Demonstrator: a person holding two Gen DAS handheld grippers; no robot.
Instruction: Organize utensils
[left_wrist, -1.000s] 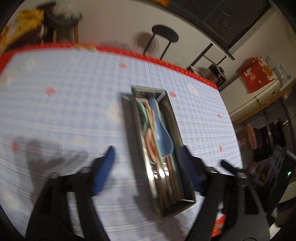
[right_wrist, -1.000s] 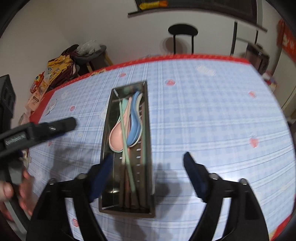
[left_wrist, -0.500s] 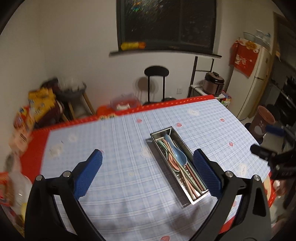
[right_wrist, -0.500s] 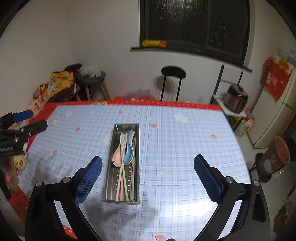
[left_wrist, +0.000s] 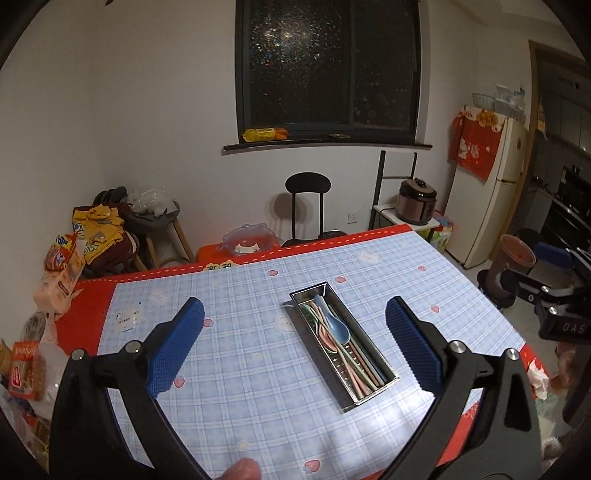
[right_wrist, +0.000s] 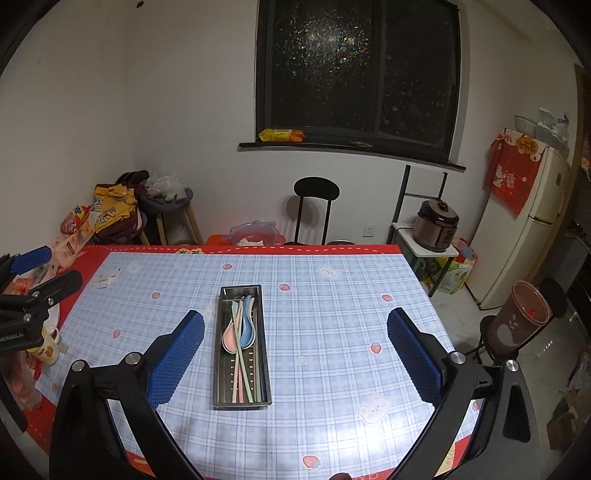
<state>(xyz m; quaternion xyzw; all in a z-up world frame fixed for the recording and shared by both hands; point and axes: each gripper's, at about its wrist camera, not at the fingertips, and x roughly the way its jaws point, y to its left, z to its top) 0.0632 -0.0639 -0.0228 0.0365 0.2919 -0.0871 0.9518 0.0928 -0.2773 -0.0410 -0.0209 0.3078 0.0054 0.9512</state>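
A steel tray (right_wrist: 241, 287) lies lengthwise in the middle of the blue checked tablecloth (right_wrist: 332, 332). Inside it lie a pink spoon (right_wrist: 229, 338), a blue spoon (right_wrist: 246, 328) and several pastel chopsticks (right_wrist: 240, 373). My right gripper (right_wrist: 295, 314) hangs well above the table's near edge, open wide and empty. In the left wrist view the same tray (left_wrist: 364, 334) runs diagonally, with the blue spoon (left_wrist: 334, 325) on top. My left gripper (left_wrist: 294, 302) is also high and back from it, open with nothing between its blue pads. Each gripper shows at the edge of the other's view.
A black chair (right_wrist: 316, 206) stands behind the far edge, beside a clear plastic container (right_wrist: 253, 232). A rice cooker (right_wrist: 437, 225), fridge (right_wrist: 524, 229) and brown bin (right_wrist: 521, 317) stand to the right. Snack bags (left_wrist: 62, 266) and a mug (right_wrist: 48, 347) crowd the left. A paper card (left_wrist: 127, 317) lies on the cloth.
Both grippers have risen and drawn back from close over the tray, so the whole table and room now show. Their jaws stand a little wider than a second ago.
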